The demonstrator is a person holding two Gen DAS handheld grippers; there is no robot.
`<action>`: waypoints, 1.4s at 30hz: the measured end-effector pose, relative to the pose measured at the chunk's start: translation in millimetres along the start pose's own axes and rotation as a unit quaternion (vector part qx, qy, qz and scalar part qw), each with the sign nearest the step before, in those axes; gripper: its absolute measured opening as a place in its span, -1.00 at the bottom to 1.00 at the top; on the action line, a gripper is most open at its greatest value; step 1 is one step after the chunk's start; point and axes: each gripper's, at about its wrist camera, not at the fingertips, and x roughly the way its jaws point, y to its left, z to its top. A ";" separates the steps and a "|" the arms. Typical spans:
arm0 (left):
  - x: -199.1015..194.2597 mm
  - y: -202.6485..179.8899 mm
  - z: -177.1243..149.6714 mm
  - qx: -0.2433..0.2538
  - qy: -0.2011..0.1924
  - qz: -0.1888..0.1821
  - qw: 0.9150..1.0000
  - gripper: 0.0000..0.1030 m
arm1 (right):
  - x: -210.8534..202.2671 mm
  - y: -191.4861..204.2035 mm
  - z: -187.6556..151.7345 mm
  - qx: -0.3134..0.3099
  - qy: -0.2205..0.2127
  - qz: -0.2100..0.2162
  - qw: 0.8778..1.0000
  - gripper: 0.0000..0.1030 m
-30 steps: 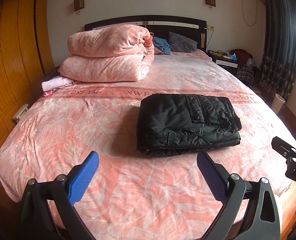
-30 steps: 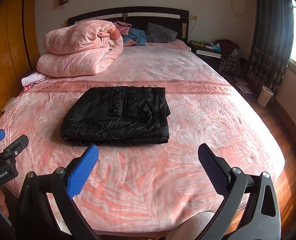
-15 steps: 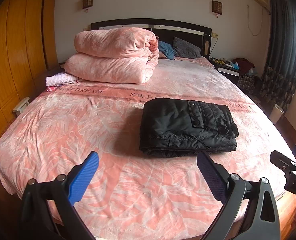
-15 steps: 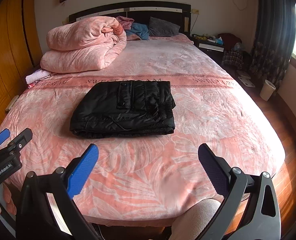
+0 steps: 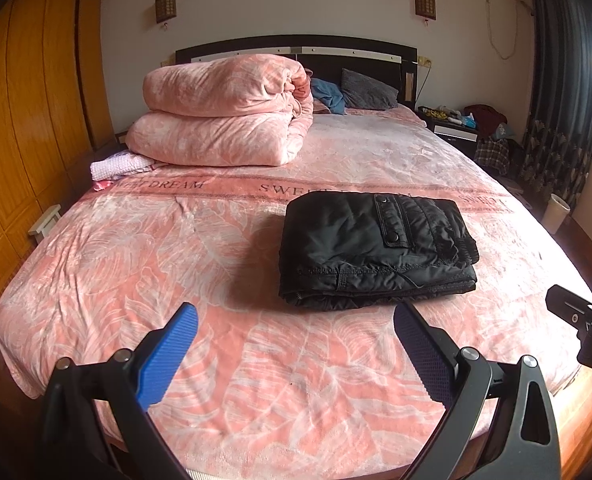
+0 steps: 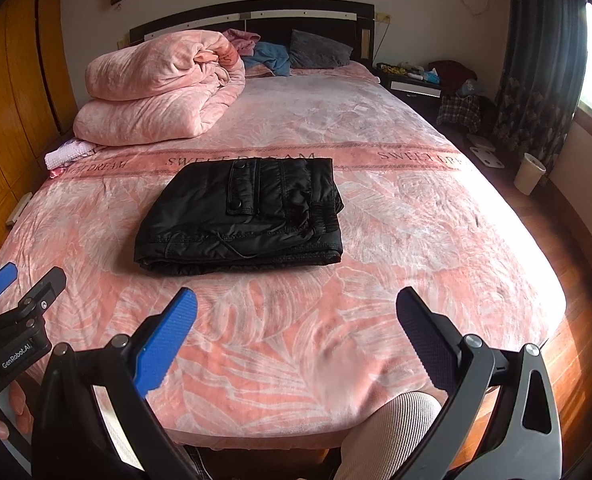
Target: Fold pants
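Black pants point(image 5: 375, 248) are lying folded in a compact stack on the pink bed point(image 5: 216, 360), at 12 o'clock ahead of both tools, touched by neither. Left gripper point(image 5: 296, 320) and right gripper point(image 6: 296, 304) are both gaping wide, holding nothing. The fabric is looking padded, slick and soft, likely light; the stacked near edge seems the best purchase. Right view is showing a loose drawstring point(image 6: 232, 246); left view is showing the layered edges better.

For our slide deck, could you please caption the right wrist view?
Folded black pants lie on the pink bed; the open right gripper hangs short of them.
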 end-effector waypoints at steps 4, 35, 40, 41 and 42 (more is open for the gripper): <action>0.6 -1.1 0.1 0.001 0.000 -0.001 1.000 0.92 | 2.2 -1.9 -0.7 0.003 0.003 -0.001 1.000 0.94; 8.0 -8.3 4.6 0.024 0.010 -0.002 1.000 0.92 | 8.4 -4.2 -4.4 0.005 0.009 -0.006 1.000 0.94; 9.0 -7.2 5.3 0.024 0.008 0.001 1.000 0.92 | 9.0 -4.5 -5.6 0.005 0.009 -0.006 1.000 0.94; 9.2 -7.2 5.3 0.024 0.008 -0.001 1.000 0.92 | 9.0 -4.3 -5.1 0.005 0.009 -0.006 1.000 0.94; 9.4 -7.0 5.4 0.024 0.008 -0.002 1.000 0.92 | 9.0 -4.4 -5.2 0.005 0.009 -0.006 1.000 0.94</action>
